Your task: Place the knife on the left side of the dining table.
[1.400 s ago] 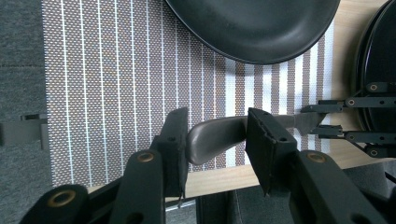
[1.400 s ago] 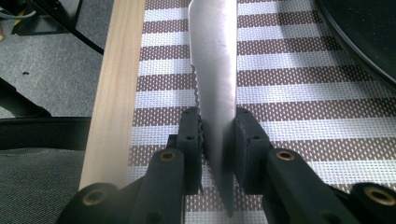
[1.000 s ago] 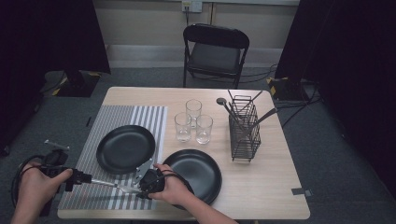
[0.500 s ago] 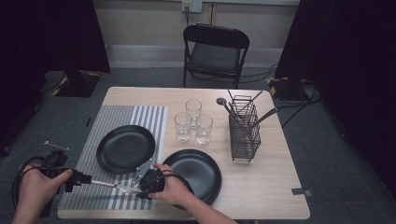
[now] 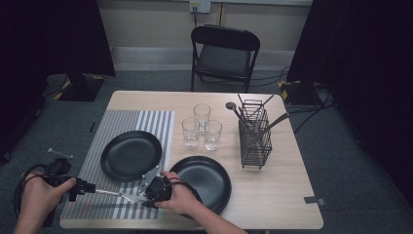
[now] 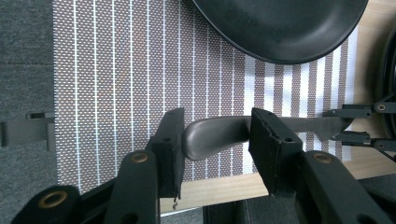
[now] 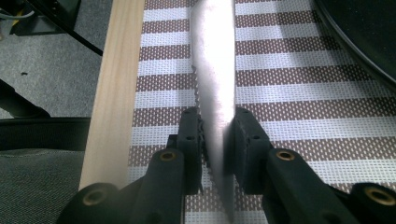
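A table knife (image 5: 114,194) lies level over the striped placemat (image 5: 126,122) near the table's front edge. My right gripper (image 5: 142,197) is shut on its serrated blade (image 7: 215,70), with both pads pressed against the steel (image 7: 217,112). My left gripper (image 5: 91,188) is at the handle end. Its jaws have just been opening, and the grey handle (image 6: 215,135) sits between them (image 6: 217,116) with a sliver of gap at the left pad. The right gripper's fingertips (image 6: 355,126) show at the far end of the knife.
One black plate (image 5: 130,155) rests on the placemat, and another (image 5: 204,180) sits on bare wood beside my right hand. Three glasses (image 5: 199,129) stand mid-table, with a wire cutlery rack (image 5: 254,136) to their right. A folding chair (image 5: 224,53) stands beyond the table.
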Action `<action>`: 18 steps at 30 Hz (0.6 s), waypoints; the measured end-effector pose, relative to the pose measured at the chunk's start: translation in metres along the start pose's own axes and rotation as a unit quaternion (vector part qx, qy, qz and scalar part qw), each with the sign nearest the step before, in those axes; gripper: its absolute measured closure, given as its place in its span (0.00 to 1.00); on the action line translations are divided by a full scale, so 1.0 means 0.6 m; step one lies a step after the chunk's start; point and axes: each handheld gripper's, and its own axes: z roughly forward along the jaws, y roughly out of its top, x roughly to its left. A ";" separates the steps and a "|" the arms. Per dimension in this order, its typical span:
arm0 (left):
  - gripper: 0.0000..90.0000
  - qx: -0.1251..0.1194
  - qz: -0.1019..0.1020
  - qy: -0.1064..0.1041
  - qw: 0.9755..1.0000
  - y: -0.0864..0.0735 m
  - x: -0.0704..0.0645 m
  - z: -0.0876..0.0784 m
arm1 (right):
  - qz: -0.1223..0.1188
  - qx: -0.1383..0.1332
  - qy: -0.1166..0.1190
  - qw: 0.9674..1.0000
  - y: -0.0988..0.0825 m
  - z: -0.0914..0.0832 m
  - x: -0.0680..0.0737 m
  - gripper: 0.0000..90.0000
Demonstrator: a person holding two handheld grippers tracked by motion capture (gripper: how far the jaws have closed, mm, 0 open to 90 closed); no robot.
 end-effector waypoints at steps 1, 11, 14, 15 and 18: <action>0.62 0.001 0.001 -0.003 1.000 0.000 0.001 0.001 | 0.000 0.001 0.000 1.000 0.000 0.000 0.000 0.84; 0.62 0.003 -0.001 -0.003 1.000 -0.002 0.007 0.006 | 0.001 0.001 0.001 1.000 0.000 0.000 0.000 0.84; 0.61 0.004 -0.003 0.001 1.000 -0.004 0.009 0.009 | 0.002 0.002 0.000 1.000 0.000 0.000 0.000 0.84; 0.61 0.004 -0.004 0.000 1.000 -0.004 0.010 0.010 | 0.000 0.000 0.000 1.000 0.000 0.000 0.000 0.84; 0.61 0.005 -0.005 -0.002 1.000 -0.004 0.011 0.013 | 0.000 0.001 0.000 1.000 0.000 0.000 0.000 0.84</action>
